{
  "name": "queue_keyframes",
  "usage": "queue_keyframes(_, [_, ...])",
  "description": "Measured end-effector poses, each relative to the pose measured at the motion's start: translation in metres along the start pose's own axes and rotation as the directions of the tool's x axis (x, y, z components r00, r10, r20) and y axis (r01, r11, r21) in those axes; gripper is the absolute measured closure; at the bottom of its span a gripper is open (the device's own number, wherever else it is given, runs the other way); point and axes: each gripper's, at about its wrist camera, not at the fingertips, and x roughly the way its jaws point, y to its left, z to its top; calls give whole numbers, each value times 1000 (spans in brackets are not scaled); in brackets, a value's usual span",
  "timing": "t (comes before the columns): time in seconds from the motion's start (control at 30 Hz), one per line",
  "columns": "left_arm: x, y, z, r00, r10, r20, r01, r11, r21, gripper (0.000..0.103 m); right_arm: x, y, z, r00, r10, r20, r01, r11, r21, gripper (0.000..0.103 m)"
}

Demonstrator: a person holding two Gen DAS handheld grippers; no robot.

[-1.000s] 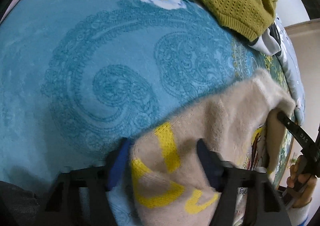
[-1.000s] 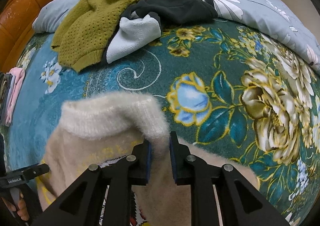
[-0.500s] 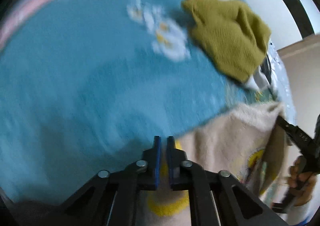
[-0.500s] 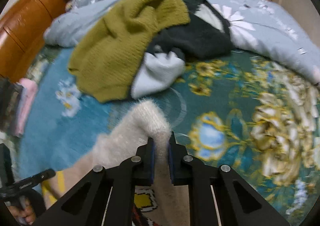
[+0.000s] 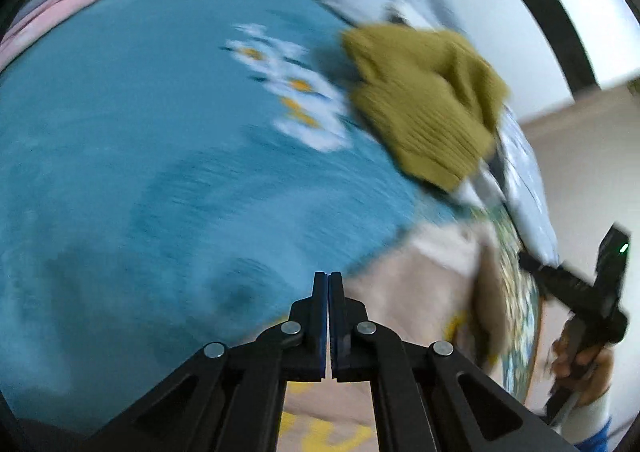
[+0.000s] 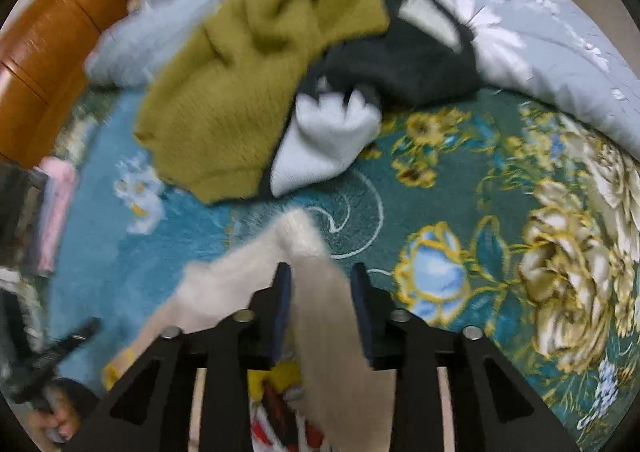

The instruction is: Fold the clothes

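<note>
Cream sweater lying on the bed blanket, long fold running from 6 toward 12 between the parted jaws of the right claw, which have just been opening. Left claw pressed together, empty, sweater at its 4 o'clock. Right hand nearer.

**A bedroom at home**

Ahead of both grippers spreads a bed covered by a teal floral blanket. Beyond it lies a grey quilt, with a brown headboard off to the left. Loose sweaters are heaped on the blanket, folded clothes stacked at left.
</note>
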Motion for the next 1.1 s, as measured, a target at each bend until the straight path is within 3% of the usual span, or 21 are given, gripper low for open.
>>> queue_keyframes(0.1, [8,-19,-8,999,-20,-45,24,997,71,100,-35,-17,-32,999,18,38,-20,999,47,44])
queue_keyframes(0.2, [12,-24,-10,997,-31,-73,37,996,79,98,-34,-24,-89,997,-29,-69,29,1000,6,43])
queue_keyframes(0.4, [8,-15,-10,996,-53,-77,55,998,22,79,0,-25,-183,956,-212,-203,192,975,-113,43])
queue_keyframes(0.43, [6,-15,-10,996,-52,-73,54,998,19,78,3,-24,-190,949,-245,-197,224,967,-124,46])
queue_keyframes(0.5, [1,-14,-11,997,-54,-59,55,998,17,78,1,-21,-193,932,-322,-163,297,941,-161,84])
queue_keyframes(0.57, [-4,-12,-12,997,-56,-44,56,998,11,77,-4,-22,-187,928,-338,-156,310,934,-179,95])
queue_keyframes(0.73, [-11,-9,-12,998,-55,-12,54,998,-9,77,-42,-39,-141,910,-413,-26,399,892,-213,96])
queue_keyframes(0.9, [-14,-10,-13,999,-45,-2,45,999,-6,72,-69,-70,-50,830,-542,130,557,812,-175,96])
queue_keyframes(1.0, [-13,-10,-12,999,-41,-3,41,999,-12,69,-56,-89,-5,805,-582,112,593,793,-142,96])
queue_keyframes(1.1, [-14,-6,-12,999,-35,3,35,999,-31,67,-21,-107,21,813,-583,7,582,810,-71,96])
